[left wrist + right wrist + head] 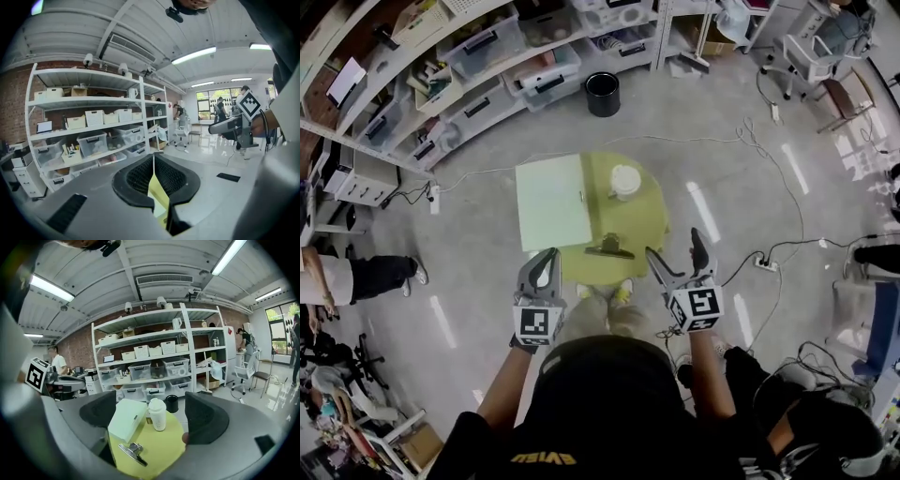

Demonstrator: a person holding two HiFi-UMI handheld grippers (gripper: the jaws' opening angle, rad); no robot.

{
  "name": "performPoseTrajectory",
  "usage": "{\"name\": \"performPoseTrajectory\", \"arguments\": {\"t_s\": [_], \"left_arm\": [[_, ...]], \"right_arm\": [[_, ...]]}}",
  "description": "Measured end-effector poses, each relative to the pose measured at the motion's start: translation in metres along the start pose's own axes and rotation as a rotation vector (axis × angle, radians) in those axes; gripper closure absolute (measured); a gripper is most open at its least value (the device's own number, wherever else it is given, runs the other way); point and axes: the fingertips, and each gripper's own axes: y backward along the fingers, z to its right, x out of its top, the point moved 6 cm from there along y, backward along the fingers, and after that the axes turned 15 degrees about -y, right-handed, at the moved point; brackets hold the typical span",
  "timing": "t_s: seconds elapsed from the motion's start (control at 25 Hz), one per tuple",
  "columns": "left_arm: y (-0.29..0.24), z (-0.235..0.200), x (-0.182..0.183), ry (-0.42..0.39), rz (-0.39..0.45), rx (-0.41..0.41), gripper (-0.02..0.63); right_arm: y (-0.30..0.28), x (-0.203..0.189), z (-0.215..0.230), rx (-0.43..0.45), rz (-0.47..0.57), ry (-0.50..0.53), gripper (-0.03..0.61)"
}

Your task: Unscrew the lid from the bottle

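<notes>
Yellow table [649, 223]: bottle [624, 181] upright, seemingly well beyond left tongs [547, 262], closed, and right tongs [675, 247], wide open.

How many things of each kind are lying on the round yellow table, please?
White bottle: 1
Pale green box: 1
Metal clip: 1
Total: 3
</notes>
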Motion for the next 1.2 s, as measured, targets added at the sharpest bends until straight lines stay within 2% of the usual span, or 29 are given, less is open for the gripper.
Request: {"name": "performPoseTrajectory", "arguments": {"t_s": [0.28, 0.48, 0.68, 0.8, 0.96, 1.08, 1.2], "left_arm": [[-0.025, -0.013, -0.025, 0.024, -0.025, -0.033, 0.592], [-0.061, -0.034, -0.041, 0.047, -0.01, -0.077, 0.592], [-0.1, -0.044, -0.058, 0.08, 0.007, -0.143, 0.589], [-0.138, -0.029, -0.071, 0.096, 0.025, -0.245, 0.513], [-0.187, 0.006, -0.095, 0.064, 0.022, -0.373, 0.406], [-0.227, 0.032, -0.115, 0.078, -0.006, -0.402, 0.318], [-0.266, 0.049, -0.129, 0.065, -0.02, -0.391, 0.248]], "right_arm": [[-0.044, -0.008, -0.006, 0.022, -0.056, 0.007, 0.135], [-0.074, 0.0, -0.014, -0.009, -0.101, 0.043, 0.135], [-0.112, 0.007, -0.023, -0.011, -0.231, 0.103, 0.161], [-0.14, 0.016, -0.02, 0.002, -0.296, 0.167, 0.164], [-0.18, 0.011, -0.005, 0.018, -0.375, 0.213, 0.18], [-0.211, 0.001, 0.012, 0.06, -0.435, 0.242, 0.186], [-0.241, -0.015, 0.025, 0.12, -0.502, 0.289, 0.19]]}}
